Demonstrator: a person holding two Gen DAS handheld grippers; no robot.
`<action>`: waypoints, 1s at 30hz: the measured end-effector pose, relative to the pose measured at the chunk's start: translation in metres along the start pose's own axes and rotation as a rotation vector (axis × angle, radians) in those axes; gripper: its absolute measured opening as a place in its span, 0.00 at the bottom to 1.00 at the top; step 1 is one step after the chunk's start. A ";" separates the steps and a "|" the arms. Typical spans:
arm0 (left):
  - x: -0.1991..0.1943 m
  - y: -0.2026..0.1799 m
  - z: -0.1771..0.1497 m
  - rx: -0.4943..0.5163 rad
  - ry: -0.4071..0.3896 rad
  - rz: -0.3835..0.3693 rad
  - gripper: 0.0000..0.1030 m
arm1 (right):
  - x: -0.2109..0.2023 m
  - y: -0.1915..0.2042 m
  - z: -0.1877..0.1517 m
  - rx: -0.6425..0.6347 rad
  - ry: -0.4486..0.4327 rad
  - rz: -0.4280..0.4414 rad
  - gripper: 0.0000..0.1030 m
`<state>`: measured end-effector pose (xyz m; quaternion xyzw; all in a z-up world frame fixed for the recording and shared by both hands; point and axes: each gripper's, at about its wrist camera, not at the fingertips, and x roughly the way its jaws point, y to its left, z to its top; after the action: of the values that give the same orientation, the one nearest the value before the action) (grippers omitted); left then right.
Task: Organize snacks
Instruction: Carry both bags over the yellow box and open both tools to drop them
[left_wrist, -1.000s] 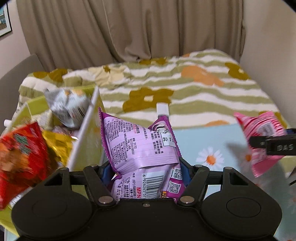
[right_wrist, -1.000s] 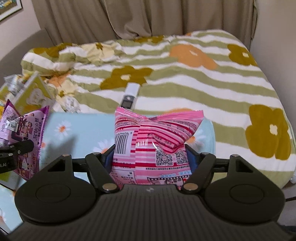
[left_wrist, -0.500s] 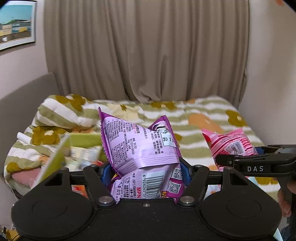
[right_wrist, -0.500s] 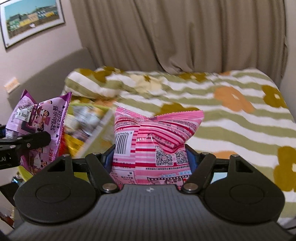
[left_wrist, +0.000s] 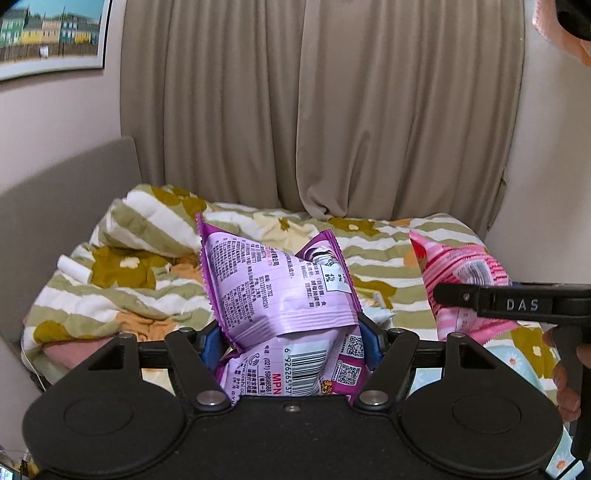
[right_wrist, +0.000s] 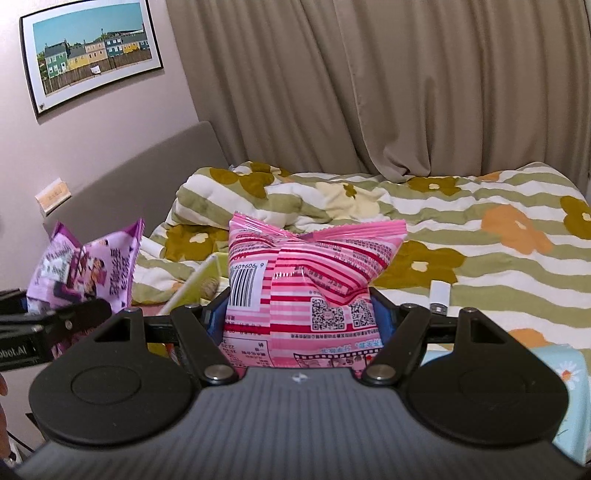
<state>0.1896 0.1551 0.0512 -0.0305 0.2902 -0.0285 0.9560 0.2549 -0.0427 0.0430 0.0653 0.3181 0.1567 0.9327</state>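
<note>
My left gripper is shut on a purple snack bag, whose crimped top stands up between the blue pads. My right gripper is shut on a pink striped snack bag, held the same way. Both bags hang in the air over the bed. In the left wrist view the pink bag and the right gripper's black finger show at the right. In the right wrist view the purple bag and the left gripper's finger show at the left. A yellow-green box edge peeks behind the pink bag.
A green-and-white striped flowered duvet covers the bed below. A white remote lies on it at the right. A light blue daisy cloth sits at the lower right. Beige curtains hang behind; a framed picture is on the left wall.
Both grippers have risen and swung left with their bags still held. The snack box and blue daisy cloth have dropped out of the left view; headboard and wall picture have come in.
</note>
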 end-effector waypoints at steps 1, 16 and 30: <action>0.003 0.009 -0.001 -0.007 0.010 -0.011 0.71 | 0.005 0.007 0.001 0.003 0.004 -0.005 0.85; 0.058 0.066 -0.032 0.097 0.189 -0.178 0.90 | 0.050 0.049 0.012 0.074 0.048 -0.110 0.86; 0.059 0.074 -0.026 0.139 0.149 -0.135 1.00 | 0.093 0.069 0.023 0.044 0.103 -0.061 0.91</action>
<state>0.2267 0.2236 -0.0079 0.0186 0.3553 -0.1148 0.9275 0.3217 0.0528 0.0233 0.0681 0.3709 0.1244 0.9178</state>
